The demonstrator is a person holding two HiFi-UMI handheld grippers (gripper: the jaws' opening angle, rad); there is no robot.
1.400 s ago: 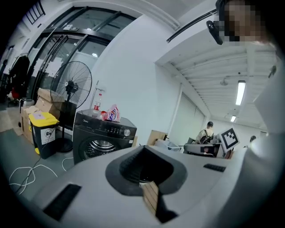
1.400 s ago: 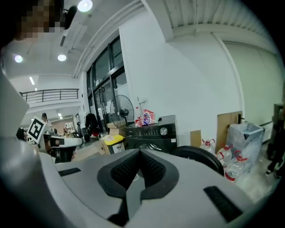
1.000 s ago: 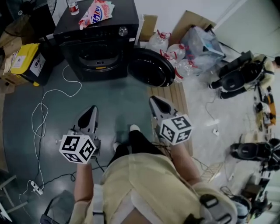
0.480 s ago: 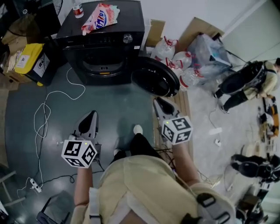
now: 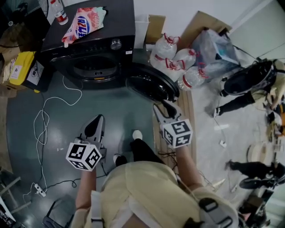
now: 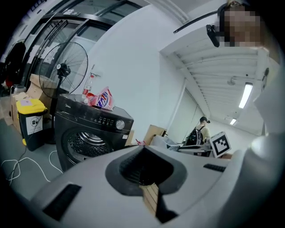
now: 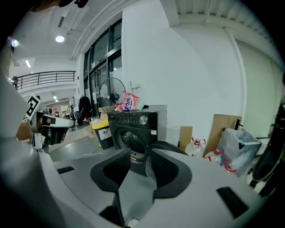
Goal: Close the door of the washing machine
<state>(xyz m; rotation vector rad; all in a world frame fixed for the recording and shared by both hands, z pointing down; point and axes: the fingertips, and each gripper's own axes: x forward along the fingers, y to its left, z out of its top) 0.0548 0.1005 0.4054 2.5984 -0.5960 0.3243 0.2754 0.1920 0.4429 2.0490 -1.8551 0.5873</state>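
A cluttered workshop hall: grey floor [image 5: 120,111], loose cables [image 5: 43,107], cardboard [image 5: 202,22], railed mezzanine [image 7: 42,78]

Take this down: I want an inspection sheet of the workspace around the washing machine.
Surface: grey-green floor, wooden slats at right.
Job's things: black front-loading washing machine; its round dark door stands open.
Clutter: pink-and-white detergent bag and plastic bottle on the machine; yellow bin; clear water jugs; cardboard.
Grippers: left gripper fingers together, empty; right gripper fingers apart, just been opening, nothing between them.
Cables: white cable looping across floor; white power strip.
Surroundings: white wall; standing fan.
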